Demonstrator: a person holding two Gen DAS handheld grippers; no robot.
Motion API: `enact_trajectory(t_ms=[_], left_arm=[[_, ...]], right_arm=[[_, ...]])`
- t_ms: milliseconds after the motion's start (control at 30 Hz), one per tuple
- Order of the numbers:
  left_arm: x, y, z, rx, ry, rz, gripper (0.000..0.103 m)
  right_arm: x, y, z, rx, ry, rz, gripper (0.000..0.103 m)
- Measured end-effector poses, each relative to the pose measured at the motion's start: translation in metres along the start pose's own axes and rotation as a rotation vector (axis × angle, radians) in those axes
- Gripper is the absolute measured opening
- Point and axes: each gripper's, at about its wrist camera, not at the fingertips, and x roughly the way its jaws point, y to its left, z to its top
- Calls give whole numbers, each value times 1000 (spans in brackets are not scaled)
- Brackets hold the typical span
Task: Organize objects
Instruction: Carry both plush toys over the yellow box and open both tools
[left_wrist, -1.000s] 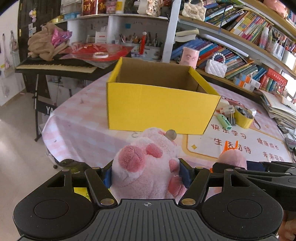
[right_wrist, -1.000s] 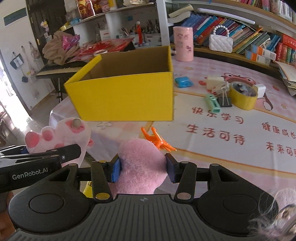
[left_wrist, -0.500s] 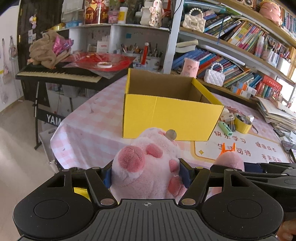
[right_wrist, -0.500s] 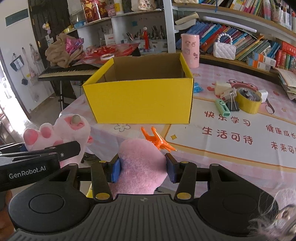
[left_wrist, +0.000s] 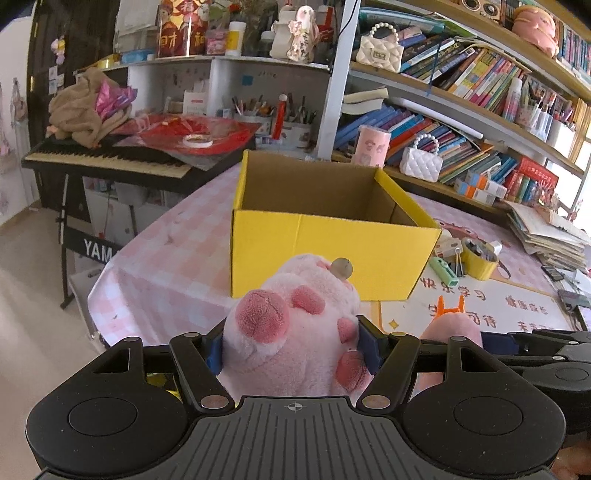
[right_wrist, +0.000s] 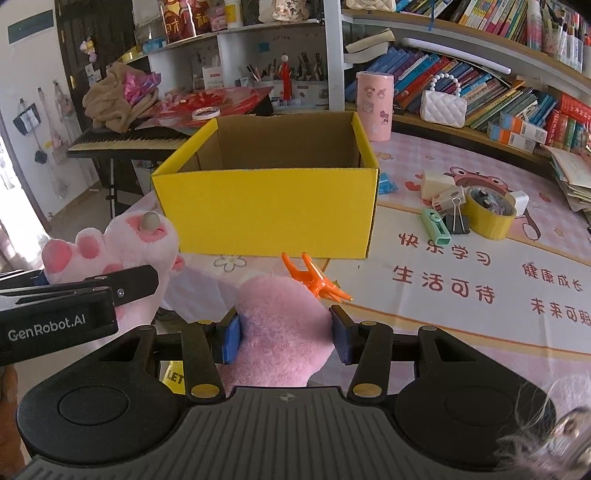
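My left gripper is shut on a pale pink plush paw with darker pink pads; the paw also shows at the left of the right wrist view. My right gripper is shut on a darker pink plush part with an orange clip at its tip; it shows at the right of the left wrist view. Both are held in the air before an open, empty yellow cardboard box on the pink table.
Right of the box lie a yellow tape roll, a green stapler, a black binder clip and small boxes. A pink cylinder stands behind. A keyboard piano and bookshelves stand beyond the table.
Both grippers have drawn back and risen with the plush, so the yellow box looks farther and its inside shows more. Both grips are unchanged.
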Motion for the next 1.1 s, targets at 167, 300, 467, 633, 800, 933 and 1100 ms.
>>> enact_trajectory(t_ms=[167, 300, 467, 633, 800, 933, 1100], left_arm=[[7, -1, 14, 3, -12, 14, 68], [15, -2, 33, 3, -37, 26, 68], [26, -5, 60, 0, -82, 41, 68], [45, -7, 90, -16, -133, 59, 68], [75, -10, 108, -26, -134, 84, 68], [103, -12, 114, -27, -97, 100, 68], [136, -16, 115, -5, -38, 125, 69]], right_arm=[[12, -6, 14, 8, -4, 22, 46], [20, -7, 32, -1, -25, 41, 46], [30, -13, 62, -14, -72, 66, 46], [43, -19, 101, -52, -172, 71, 46], [78, -27, 132, -111, -195, 58, 46], [113, -31, 146, -173, -164, 62, 35], [161, -34, 163, -269, -75, 51, 21]])
